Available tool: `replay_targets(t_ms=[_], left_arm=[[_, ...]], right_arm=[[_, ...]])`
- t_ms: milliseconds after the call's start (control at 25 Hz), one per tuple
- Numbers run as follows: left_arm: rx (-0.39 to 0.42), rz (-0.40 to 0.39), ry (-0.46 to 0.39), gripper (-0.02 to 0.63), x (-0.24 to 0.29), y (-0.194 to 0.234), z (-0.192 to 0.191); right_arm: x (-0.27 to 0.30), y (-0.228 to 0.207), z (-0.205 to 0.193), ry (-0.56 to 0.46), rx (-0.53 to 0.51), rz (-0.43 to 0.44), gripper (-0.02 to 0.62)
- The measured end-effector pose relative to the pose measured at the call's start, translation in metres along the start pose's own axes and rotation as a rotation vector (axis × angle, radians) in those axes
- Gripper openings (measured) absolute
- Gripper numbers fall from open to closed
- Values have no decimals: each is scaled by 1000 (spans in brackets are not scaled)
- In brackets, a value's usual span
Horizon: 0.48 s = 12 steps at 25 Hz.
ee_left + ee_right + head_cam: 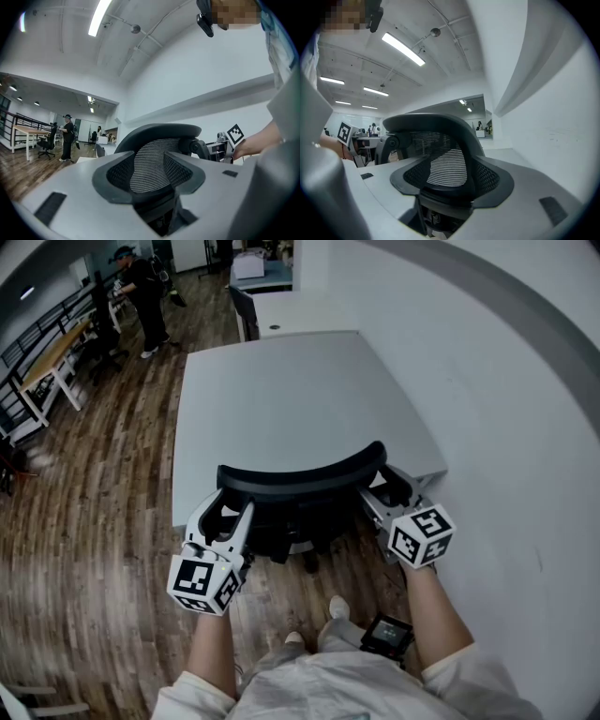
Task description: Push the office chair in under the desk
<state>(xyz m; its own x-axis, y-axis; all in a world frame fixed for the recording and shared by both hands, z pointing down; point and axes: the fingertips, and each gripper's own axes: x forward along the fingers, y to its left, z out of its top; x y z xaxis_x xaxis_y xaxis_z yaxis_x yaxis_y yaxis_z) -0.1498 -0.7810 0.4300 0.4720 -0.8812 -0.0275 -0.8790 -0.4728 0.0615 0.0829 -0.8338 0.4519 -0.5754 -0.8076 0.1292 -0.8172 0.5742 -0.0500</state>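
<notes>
My left gripper (230,509) and right gripper (386,486) each clamp, jaws part-open, one end of the backrest of the office chair (300,480). The office chair stands with its backrest at the near edge of the desk (281,395).

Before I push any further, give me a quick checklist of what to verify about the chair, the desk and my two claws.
1. Left claw closed on the backrest at its left end: ok.
2. Right claw closed on its right end: ok.
3. Seat under the desk: ok, it is hidden below the top.
4. Room left between backrest and desk edge: cannot tell from above.
5. Right claw apart from the wall: ok.
6. Shoe apart from the chair base: ok.
</notes>
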Motion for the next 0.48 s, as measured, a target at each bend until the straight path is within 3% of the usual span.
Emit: replay_targets(t_ms=[360,480], left_arm=[[10,-66,-6,186,-28,-36,10],[13,-100,-11,184,-34,-52,14]], right_arm=[[-36,50,15,-46,-34,93,284],[-50,64,19,-65,-47,113,216]])
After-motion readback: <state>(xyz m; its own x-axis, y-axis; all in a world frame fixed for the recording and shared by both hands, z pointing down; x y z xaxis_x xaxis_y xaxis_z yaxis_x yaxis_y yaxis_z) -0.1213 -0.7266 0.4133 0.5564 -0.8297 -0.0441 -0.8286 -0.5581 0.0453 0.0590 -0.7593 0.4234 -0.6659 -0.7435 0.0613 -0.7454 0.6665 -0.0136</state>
